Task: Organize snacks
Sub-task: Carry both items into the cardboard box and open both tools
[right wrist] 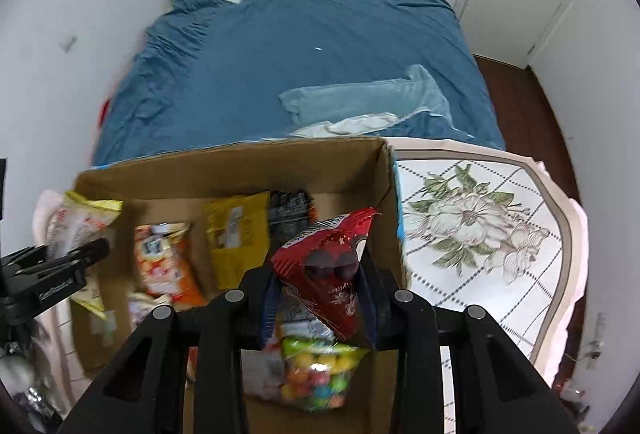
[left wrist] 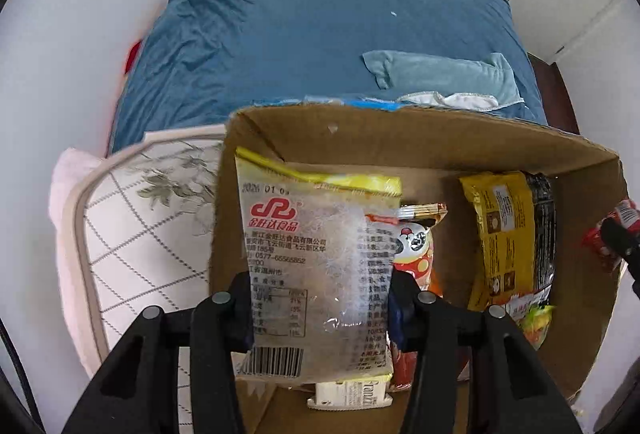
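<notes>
- Cardboard box [left wrist: 400, 130] sits open on a floral-topped table [left wrist: 132, 218], just in front of a bed with a blue sheet [left wrist: 304, 34].
- Left gripper [left wrist: 320, 310] hangs over the box's left end, its fingers clamped on a clear packet [left wrist: 316, 266] with a yellow top edge and red logo; the packet stands upright between the pads.
- Right gripper [right wrist: 320, 298] is over the box's right side, fingers pressed together on a red packet [right wrist: 332, 274] that points up and away from the camera.
- Inside the box: a yellow packet [left wrist: 500, 234] with a black packet [left wrist: 542, 226] just right of it against the far wall, an orange packet [right wrist: 168, 262] left of them, and a bag of coloured sweets [right wrist: 316, 374] at the near side, under the red packet.
- White packet [left wrist: 348, 394] lies on the box floor below the clear one.
- Light blue cloth [left wrist: 440, 70] lies on the sheet beyond the box.
</notes>
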`<state>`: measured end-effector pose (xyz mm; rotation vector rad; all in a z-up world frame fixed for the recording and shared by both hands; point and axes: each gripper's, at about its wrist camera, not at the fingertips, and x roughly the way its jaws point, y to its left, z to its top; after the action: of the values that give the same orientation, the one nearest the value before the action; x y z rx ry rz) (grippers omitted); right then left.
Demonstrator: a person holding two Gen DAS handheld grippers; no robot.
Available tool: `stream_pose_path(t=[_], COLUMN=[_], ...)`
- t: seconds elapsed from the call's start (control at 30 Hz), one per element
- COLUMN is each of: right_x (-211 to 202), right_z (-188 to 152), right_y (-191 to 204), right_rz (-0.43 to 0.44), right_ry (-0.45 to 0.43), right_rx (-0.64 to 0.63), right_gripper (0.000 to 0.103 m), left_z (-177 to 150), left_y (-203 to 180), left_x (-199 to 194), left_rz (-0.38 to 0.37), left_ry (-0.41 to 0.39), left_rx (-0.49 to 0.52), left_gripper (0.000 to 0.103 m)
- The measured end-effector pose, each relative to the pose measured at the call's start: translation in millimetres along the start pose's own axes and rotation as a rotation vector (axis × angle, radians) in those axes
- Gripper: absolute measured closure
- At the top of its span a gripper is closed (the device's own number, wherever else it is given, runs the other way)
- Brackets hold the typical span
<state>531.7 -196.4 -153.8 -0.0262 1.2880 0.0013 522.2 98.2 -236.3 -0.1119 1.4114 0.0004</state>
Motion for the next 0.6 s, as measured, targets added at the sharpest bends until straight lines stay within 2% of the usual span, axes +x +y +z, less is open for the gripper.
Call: stream_pose_path(t=[0.03, 0.07, 0.1, 0.17, 0.3, 0.6], right_x=[6, 10, 14, 17, 21, 9], right_z=[0, 0, 1, -1, -5, -20], right_y=[-1, -1, -1, 1, 8, 13], right_rz=[0.005, 0.007, 0.008, 0.017, 0.003, 0.014], right_ry=[0.022, 0.032, 0.034, 0.036, 0.045, 0.055], right_rx=[0.003, 0.005, 0.002, -0.006, -0.028, -0.027], right_gripper=[0.063, 0.051, 0.03, 0.019, 0.011, 0.007], left_z=[1, 2, 3, 5, 7, -4], left_y=[0, 1, 1, 0, -2, -12], left_x=[2, 3, 3, 3, 0, -15], left_rz=[-0.005, -0.004, 0.005, 0.006, -0.011, -0.063], left_ry=[0.008, 0.006, -0.003, -0.018, -0.022, -0.046], left_rx=[-0.007, -0.011, -0.007, -0.003, -0.001, 0.016], left_gripper=[0.051, 0.041, 0.024, 0.01, 0.006, 0.002])
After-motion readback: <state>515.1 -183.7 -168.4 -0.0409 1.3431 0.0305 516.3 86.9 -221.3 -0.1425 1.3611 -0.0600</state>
